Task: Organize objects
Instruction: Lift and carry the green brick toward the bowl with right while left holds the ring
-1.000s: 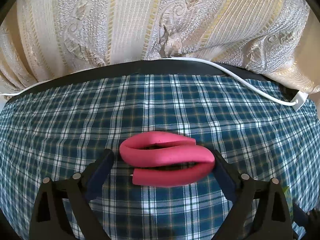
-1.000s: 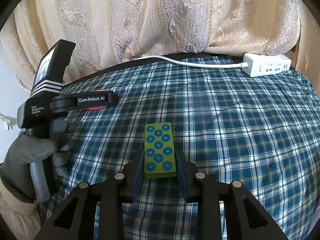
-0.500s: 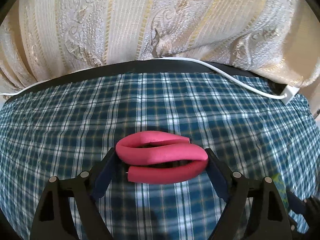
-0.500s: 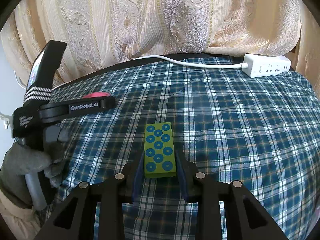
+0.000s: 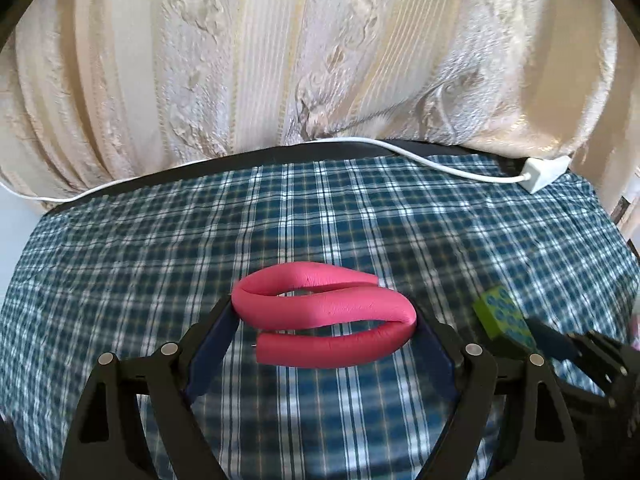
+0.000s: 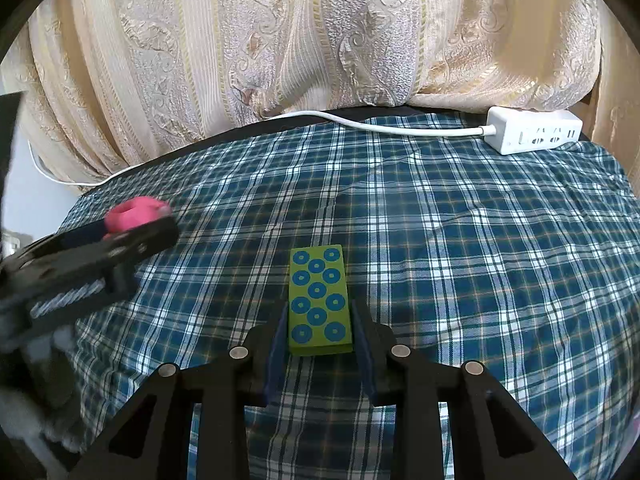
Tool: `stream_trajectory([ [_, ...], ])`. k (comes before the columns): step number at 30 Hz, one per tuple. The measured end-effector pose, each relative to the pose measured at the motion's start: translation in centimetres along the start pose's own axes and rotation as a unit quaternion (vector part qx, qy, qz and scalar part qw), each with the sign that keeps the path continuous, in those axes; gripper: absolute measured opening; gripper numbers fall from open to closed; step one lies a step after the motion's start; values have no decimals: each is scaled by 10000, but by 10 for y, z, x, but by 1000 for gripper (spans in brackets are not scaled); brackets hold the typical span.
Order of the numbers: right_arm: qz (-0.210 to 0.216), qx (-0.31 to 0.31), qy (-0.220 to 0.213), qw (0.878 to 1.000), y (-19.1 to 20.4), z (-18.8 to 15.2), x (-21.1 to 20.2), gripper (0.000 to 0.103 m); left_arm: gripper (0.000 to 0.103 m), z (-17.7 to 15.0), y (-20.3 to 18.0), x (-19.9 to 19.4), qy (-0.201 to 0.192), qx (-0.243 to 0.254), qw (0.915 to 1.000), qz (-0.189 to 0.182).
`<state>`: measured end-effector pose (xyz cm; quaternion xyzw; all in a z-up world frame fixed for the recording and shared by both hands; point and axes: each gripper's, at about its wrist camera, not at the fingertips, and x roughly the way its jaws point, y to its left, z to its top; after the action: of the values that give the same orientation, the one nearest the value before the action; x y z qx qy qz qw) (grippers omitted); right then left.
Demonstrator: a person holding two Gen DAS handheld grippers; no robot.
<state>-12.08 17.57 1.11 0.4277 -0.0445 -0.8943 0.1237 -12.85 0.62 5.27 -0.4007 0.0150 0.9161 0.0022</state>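
A blue plaid cloth [image 6: 460, 240] covers my desk, with cream brocade curtains [image 6: 280, 48] hanging along the far edge; a white power strip [image 6: 534, 135] lies at the far right, its cable [image 5: 400, 150] trailing left along that edge. My left tool [image 5: 325, 320] is clamped on a folded pink foam tube [image 5: 324, 310], its pads pressing both bent ends; my right tool [image 6: 320, 328] grips a green block with blue dots [image 6: 319, 300] by its long sides, near the middle of the cloth; in the left view that block shows blurred at the right.
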Motion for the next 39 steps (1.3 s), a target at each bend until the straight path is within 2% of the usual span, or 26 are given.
stream_trajectory([
  [8,21,34,-4,10000,0,0,-1,33,85,-16,-11,-28,-124,31,9999,-34],
  [20,-33,214,-92,9997,-10,-10,-14,33,85,-37,-13,-49,-222,68,9997,-76],
  [39,215,616,-637,9958,-27,-48,-88,33,85,-56,-28,-62,-316,276,9990,-159],
])
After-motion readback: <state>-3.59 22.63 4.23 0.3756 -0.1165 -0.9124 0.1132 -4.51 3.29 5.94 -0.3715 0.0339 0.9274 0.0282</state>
